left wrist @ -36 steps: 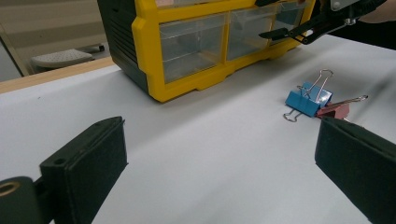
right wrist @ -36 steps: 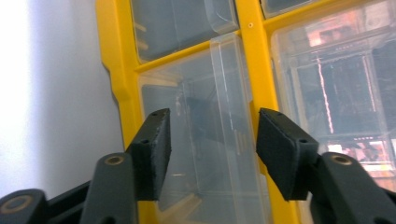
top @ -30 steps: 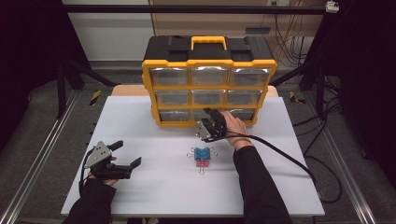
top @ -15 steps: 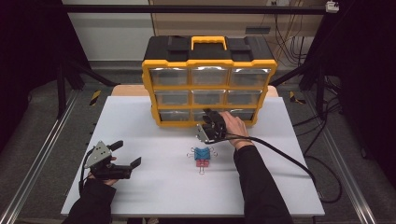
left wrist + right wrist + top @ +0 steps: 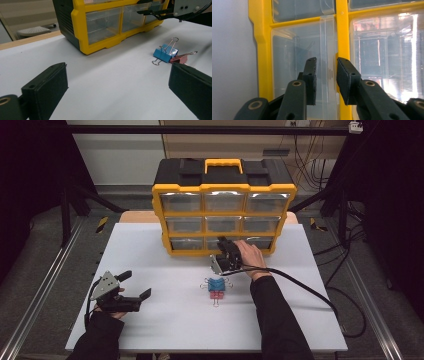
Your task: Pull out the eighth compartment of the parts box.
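Right gripper view: we find the right tool (image 5: 325, 82) at the organizer's (image 5: 224, 195) bottom row, its jaws just closing around a clear drawer's pull tab (image 5: 327, 50), narrow gaps remaining, so nothing is gripped. High view: the organizer stands at the bench's (image 5: 150, 325) far edge, blue clip (image 5: 216, 284) and red clip (image 5: 216, 294) touching mid-bench. Left tool (image 5: 134, 286) rests released, well apart.
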